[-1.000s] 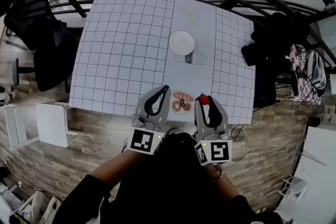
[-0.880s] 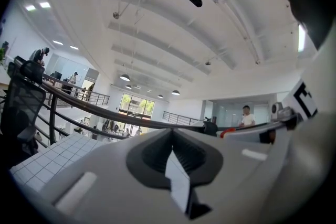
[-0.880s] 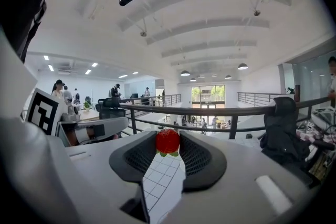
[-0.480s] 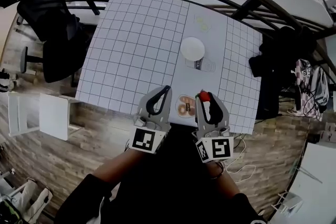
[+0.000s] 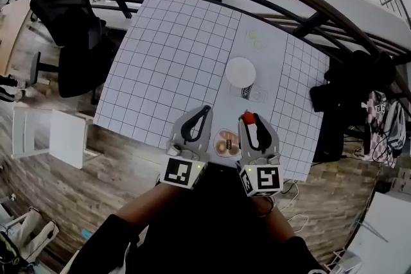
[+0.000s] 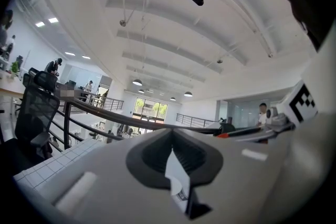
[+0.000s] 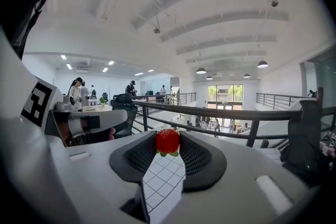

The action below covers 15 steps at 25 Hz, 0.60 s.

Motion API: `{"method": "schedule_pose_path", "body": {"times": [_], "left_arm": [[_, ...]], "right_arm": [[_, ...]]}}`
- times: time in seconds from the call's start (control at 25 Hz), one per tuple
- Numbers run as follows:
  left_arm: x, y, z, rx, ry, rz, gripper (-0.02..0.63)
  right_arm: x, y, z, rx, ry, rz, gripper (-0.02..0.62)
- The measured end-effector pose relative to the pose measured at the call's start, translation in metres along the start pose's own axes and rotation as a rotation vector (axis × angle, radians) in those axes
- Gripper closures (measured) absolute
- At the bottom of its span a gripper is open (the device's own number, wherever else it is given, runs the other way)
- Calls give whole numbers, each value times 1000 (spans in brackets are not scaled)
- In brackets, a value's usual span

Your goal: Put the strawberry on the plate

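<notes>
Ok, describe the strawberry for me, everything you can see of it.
The strawberry is small, bright red and dimpled, with green leaves at its lower end, and it looks whole. It is pinched at the very tips of the right gripper, with a dark ribbed pad pressing on each side. It is held in the air over the near part of the gridded table. Nothing else touches it.

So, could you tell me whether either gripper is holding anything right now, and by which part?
The right gripper holds the strawberry by its sides, between its jaw tips. The left gripper is shut and empty.
</notes>
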<state>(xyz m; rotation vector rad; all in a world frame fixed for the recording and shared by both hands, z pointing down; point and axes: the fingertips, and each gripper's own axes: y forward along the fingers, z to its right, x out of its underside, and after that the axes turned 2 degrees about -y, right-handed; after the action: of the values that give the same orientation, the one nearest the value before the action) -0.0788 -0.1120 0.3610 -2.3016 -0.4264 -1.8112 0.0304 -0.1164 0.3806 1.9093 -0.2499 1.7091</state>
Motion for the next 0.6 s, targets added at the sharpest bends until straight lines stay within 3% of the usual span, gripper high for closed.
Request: {"method": "schedule_pose_path", "body": {"times": [0.24, 0.6], "left_arm": [[6, 38, 2, 3, 20, -24, 597], [39, 92, 12, 13, 3, -99, 597]], "right_arm": [[2, 31, 30, -3, 19, -13, 462], [37, 78, 71, -13, 45, -85, 462]]}}
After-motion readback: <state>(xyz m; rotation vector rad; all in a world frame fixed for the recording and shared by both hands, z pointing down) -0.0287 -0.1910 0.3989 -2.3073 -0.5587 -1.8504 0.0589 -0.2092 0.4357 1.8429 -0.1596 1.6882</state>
